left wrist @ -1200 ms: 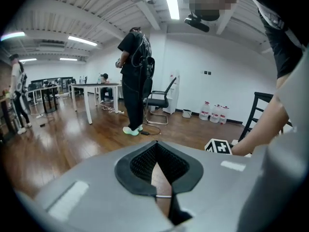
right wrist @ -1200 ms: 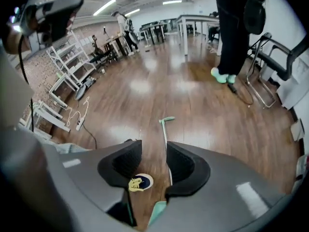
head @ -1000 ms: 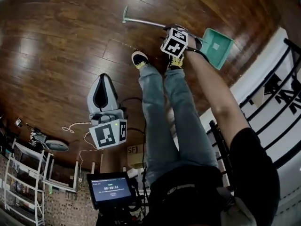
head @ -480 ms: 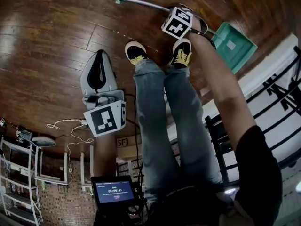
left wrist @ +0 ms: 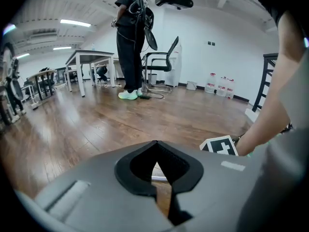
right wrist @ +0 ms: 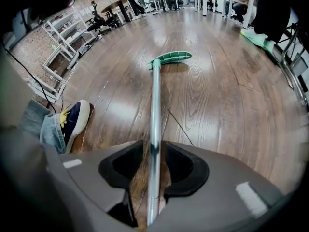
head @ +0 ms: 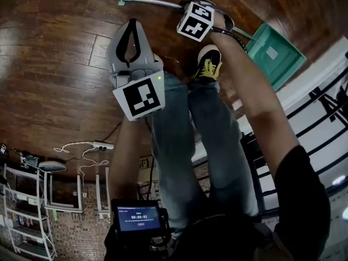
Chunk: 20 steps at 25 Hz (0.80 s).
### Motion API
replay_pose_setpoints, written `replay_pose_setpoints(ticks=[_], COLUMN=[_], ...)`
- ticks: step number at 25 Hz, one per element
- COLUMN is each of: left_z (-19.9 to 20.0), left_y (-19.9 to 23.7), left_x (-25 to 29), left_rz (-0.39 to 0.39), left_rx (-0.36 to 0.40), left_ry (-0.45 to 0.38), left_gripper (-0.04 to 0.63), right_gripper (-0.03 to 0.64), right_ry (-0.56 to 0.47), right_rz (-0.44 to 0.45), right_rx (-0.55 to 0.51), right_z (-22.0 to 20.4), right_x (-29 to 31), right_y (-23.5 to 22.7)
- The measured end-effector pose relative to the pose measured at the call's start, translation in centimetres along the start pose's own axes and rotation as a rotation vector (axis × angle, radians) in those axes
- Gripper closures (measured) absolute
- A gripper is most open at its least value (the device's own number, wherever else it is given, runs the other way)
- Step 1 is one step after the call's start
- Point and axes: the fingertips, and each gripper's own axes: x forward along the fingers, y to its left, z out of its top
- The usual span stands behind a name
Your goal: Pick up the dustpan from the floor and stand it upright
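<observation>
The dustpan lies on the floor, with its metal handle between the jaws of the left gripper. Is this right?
No: the handle lies between the closing jaws of the right gripper, as the right gripper view shows. The rest is correct.

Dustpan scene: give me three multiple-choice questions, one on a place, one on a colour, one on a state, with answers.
1. Where is the dustpan's handle?
A. on the floor, between the jaws of the right gripper
B. on a table
C. upright against a wall
2. The pan is what colour?
A. red
B. green
C. grey
3. The left gripper is:
A. gripping the handle
B. holding a cloth
C. shut, empty
Answers: 1A, the handle runs between closing jaws not yet pressing it; 2B, green in the head view; 3C, its tips meet on nothing.
</observation>
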Motion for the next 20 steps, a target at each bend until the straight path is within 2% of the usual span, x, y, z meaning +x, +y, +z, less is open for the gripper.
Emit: replay_pose_setpoints(ticks=[2, 4, 10, 15, 20], left_z=[-0.5, -0.8, 1.1, 5.6, 12.9], left_y=[0.4, 0.7, 2.0, 2.5, 0.4], left_x=[0.7, 1.2, 0.2, -3.4, -7.3], left_rz=[0.021, 0.032, 0.069, 0.098, 0.077], left_rx=[-0.014, -0.017, -0.042, -0.062, -0.049], left_ry=[0.003, 0.007, -0.015, -0.051, -0.115], left_gripper=[0.577, 0.577, 0.577, 0.577, 0.577], right_gripper=[0.474, 0.530, 0.540, 0.540, 0.543], right_ry=[0.009, 0.041, 0.030, -0.085, -0.258], right_rz=[0.001, -0.013, -0.067, -0.110, -0.188], right_rx=[-0.013, -0.033, 0.009, 0.057, 0.117], right_z=[0.3, 0.0, 0.1, 1.6, 2.7], right_x=[0.8, 1.8, 0.7, -7.5, -18.4], right_y=[0.1, 0.6, -0.1, -1.3, -2.6])
